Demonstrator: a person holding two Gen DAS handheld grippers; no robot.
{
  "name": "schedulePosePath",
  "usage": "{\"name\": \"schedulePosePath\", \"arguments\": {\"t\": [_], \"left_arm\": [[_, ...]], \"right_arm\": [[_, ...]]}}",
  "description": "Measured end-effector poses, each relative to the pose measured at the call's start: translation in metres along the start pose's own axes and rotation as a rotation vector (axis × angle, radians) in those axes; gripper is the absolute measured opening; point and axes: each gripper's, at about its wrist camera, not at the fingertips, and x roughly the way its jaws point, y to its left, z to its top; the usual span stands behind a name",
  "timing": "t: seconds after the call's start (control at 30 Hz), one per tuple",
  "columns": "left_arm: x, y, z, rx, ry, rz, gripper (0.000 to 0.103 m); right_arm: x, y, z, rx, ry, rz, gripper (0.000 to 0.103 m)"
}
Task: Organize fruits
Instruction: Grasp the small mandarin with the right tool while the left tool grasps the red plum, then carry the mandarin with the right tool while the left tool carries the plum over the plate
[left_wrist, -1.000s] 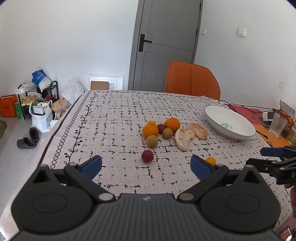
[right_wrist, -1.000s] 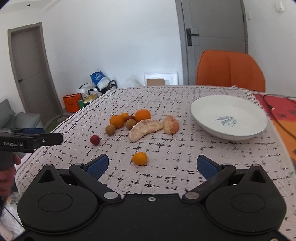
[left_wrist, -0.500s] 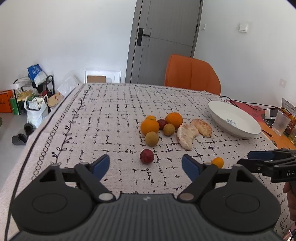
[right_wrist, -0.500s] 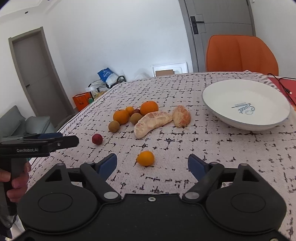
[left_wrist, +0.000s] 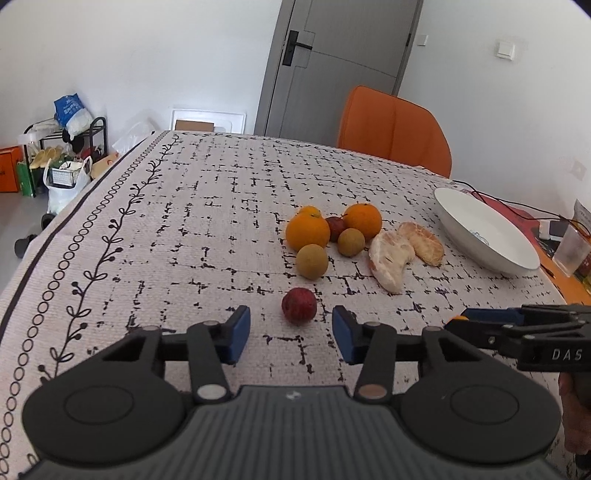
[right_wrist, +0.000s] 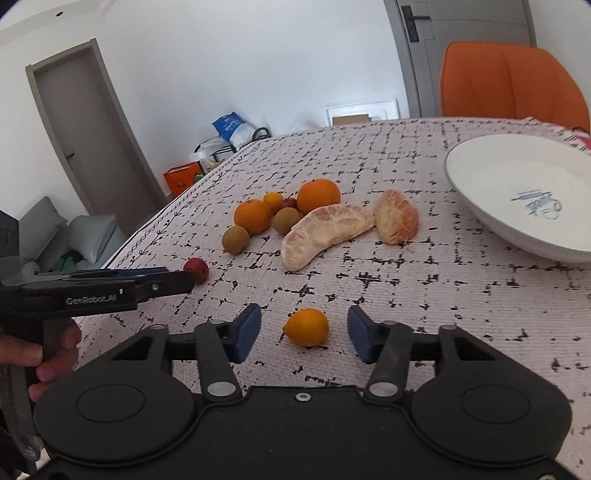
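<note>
Left gripper (left_wrist: 290, 334) closing, small red fruit (left_wrist: 299, 306) between unpressed pads. Right gripper (right_wrist: 303, 332) closing around small orange fruit (right_wrist: 306, 327), seemingly no contact yet. Pick step; next: finish the squeeze, carry to white bowl (right_wrist: 480, 206) beyond.

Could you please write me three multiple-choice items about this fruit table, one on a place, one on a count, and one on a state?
1. Where is the small red fruit?
A. in the bowl
B. on the cloth, before the left gripper
C. on the chair

2. How many peeled citrus pieces lie on the cloth?
A. two
B. four
C. none

3. What is in the white bowl?
A. oranges
B. a red fruit
C. no fruit

Answers:
1 B: it sits on the cloth between the closing jaws, untouched.
2 A: two pieces lie together.
3 C: only a printed mark shows inside.
</note>
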Motion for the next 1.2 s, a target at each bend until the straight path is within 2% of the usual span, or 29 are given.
{"name": "schedulePosePath", "arguments": {"t": [0.17,0.3,0.33,0.43,0.47,0.53,0.8,1.2], "left_arm": [[0.009,-0.002,0.004,0.002,0.012,-0.005,0.041],[0.015,-0.003,0.007,0.005,0.020,-0.011,0.028],[0.016,-0.004,0.007,0.007,0.022,-0.012,0.023],[0.017,-0.005,0.011,0.002,0.021,-0.035,0.021],[0.015,-0.007,0.012,0.007,0.010,-0.036,0.020],[0.015,-0.011,0.015,0.020,-0.001,-0.036,0.020],[0.017,-0.024,0.021,0.044,-0.005,-0.053,0.021],[0.024,-0.070,0.038,0.114,-0.034,-0.073,0.021]], "right_arm": [[0.003,-0.002,0.005,-0.001,0.009,0.019,0.048],[0.005,-0.005,0.006,-0.005,0.027,0.023,0.046],[0.006,-0.005,0.006,-0.011,0.031,0.023,0.042],[0.006,-0.003,0.006,-0.054,0.050,-0.003,0.024],[0.006,-0.004,0.007,-0.054,0.054,0.002,0.024],[0.003,-0.006,0.007,-0.049,0.045,0.019,0.024],[-0.011,-0.019,0.011,-0.028,-0.018,-0.004,0.024],[-0.047,-0.057,0.018,0.027,-0.164,-0.109,0.024]]}}
